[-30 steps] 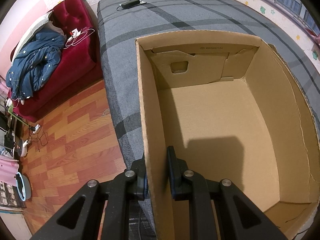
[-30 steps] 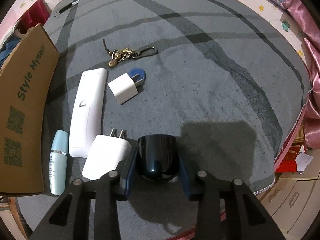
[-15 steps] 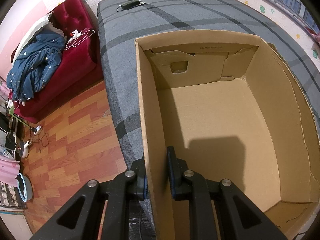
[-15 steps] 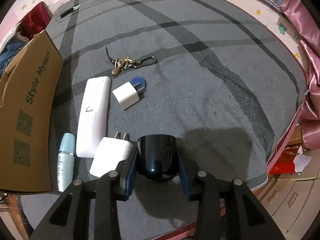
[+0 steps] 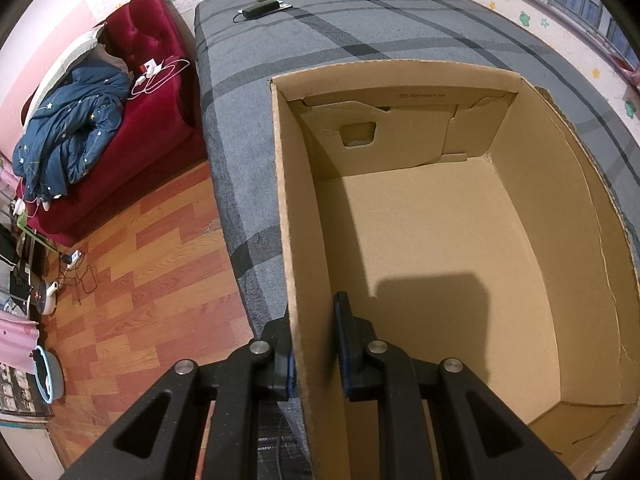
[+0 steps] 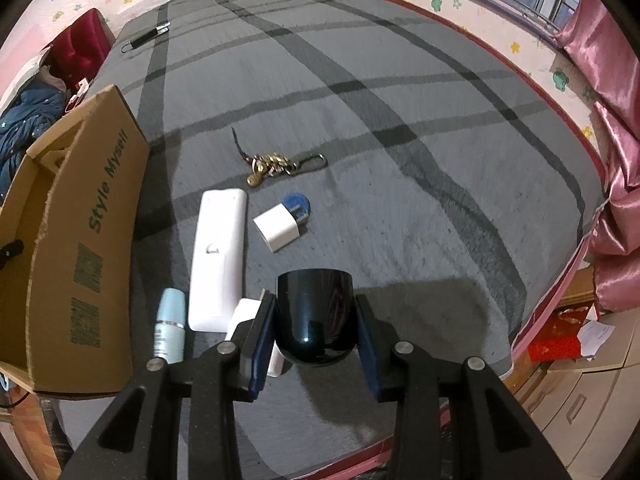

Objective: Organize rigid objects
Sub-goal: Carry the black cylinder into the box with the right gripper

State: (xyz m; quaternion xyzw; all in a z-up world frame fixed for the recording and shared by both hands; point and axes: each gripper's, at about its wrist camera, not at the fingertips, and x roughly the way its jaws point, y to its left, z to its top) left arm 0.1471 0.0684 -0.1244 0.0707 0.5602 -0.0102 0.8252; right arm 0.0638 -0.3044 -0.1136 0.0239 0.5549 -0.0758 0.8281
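Your left gripper (image 5: pixel 314 344) pinches the near left wall of the cardboard box (image 5: pixel 440 240), one finger outside the wall and one inside, both pressed against the cardboard. The box stands open-topped on the grey plaid bedcover (image 5: pixel 320 24), and its bare floor carries only the gripper's shadow. Your right gripper (image 6: pixel 314 332) clamps a glossy dark rounded object (image 6: pixel 314 316) between its two blue pads, which touch the object on both sides; the object is lifted clear of the bedcover (image 6: pixel 400 120). In the right wrist view, the box (image 6: pixel 80 240) sits at 9 o'clock, its outer wall printed with green lettering. A pale blue tube (image 6: pixel 170 326) lies just beside that wall at 8 o'clock. A long white remote-shaped device (image 6: pixel 218 260) lies at 10 o'clock. A white plug adapter (image 6: pixel 244 312) is partly hidden behind the left pad. A small white charger cube (image 6: pixel 277 229) touches a blue disc (image 6: pixel 298 205) near 12 o'clock. A bunch of keys (image 6: pixel 276 162) lies farther out at 12 o'clock.
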